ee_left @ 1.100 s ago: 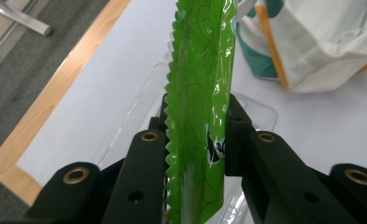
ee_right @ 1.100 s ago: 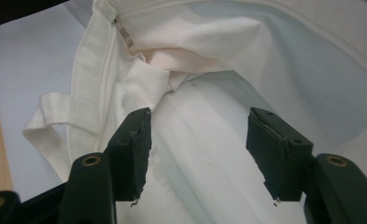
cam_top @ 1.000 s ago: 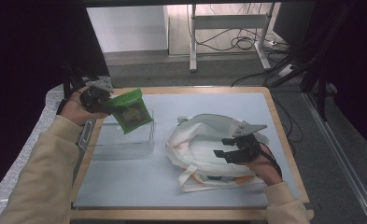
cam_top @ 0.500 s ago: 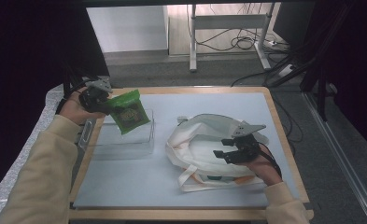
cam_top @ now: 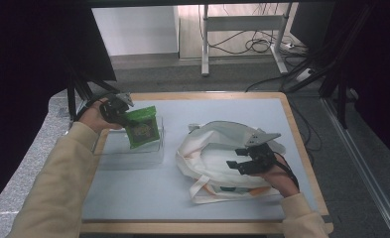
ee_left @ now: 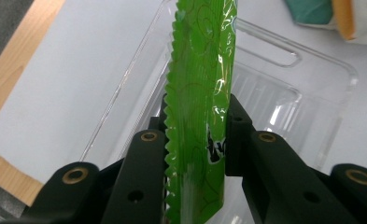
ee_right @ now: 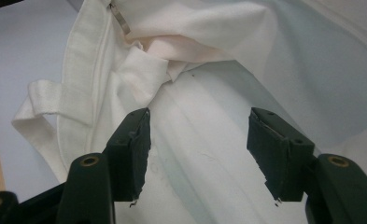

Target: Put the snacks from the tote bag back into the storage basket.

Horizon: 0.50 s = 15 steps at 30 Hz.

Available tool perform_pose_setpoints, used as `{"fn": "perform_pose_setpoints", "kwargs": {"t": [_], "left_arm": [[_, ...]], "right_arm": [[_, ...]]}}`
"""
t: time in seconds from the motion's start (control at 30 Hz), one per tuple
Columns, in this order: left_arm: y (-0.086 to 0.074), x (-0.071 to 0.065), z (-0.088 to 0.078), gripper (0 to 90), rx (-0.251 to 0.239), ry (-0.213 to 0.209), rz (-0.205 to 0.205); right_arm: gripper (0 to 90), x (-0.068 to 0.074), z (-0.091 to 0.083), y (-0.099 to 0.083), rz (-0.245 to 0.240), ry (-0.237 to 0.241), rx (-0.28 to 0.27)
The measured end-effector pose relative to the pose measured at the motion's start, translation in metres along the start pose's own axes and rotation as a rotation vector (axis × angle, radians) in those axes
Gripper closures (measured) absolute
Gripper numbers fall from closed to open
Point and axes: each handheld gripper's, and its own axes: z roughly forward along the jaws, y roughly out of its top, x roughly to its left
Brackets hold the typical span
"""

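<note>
Lowered since a second ago, the left claw point(cam_top: 124, 115) pinches a green snack packet point(cam_top: 143, 127) above the clear tray point(cam_top: 153, 156), not yet released; right claw point(cam_top: 242, 158) gapes empty over the tote bag point(cam_top: 207, 148).

The high view is evenly lit from above, with the pale blue-grey tabletop with a wooden rim point(cam_top: 222, 208) bright and the room's left and right sides falling into near black. Shadows on the surface are soft and short. That picture is slightly soft and grainy, so small details blur.

In the left gripper view the glossy green plastic snack packet point(ee_left: 200, 98) carries white streaks of glare, and the clear plastic tray point(ee_left: 288, 98) glints along its ribs and rim. The black jaws at the bottom edge are a little out of focus.

In the right gripper view the white cloth tote bag point(ee_right: 209, 60) is bright and almost washed out, with gentle grey shading in its folds.
</note>
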Motion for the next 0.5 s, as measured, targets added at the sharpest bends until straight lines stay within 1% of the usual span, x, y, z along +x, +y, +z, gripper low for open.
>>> {"fn": "perform_pose_setpoints", "kwargs": {"t": [0.07,0.13,0.27,0.33,0.47,0.5], "left_arm": [[0.001,0.002,0.006,75.2,0.008,-0.001,0.001],[0.003,0.003,0.009,75.3,-0.002,-0.004,-0.001],[0.005,0.008,0.013,74.8,-0.018,0.012,-0.008],[0.005,0.011,0.015,73.5,-0.027,0.029,-0.014],[0.006,0.011,0.02,70.1,-0.035,0.087,-0.012],[0.006,0.01,0.021,69.4,-0.049,0.103,-0.017]], "right_arm": [[39.5,0.0,0.0,0.0,-0.002,0.0,0.0],[39.5,-0.001,0.0,-0.001,-0.006,0.001,0.001],[39.5,-0.001,0.0,-0.001,-0.005,-0.004,0.003],[39.5,-0.001,0.0,-0.001,-0.005,-0.004,0.002],[39.5,-0.001,0.0,-0.001,-0.007,-0.004,0.004],[39.5,-0.001,0.0,-0.001,-0.008,-0.003,0.005]]}}
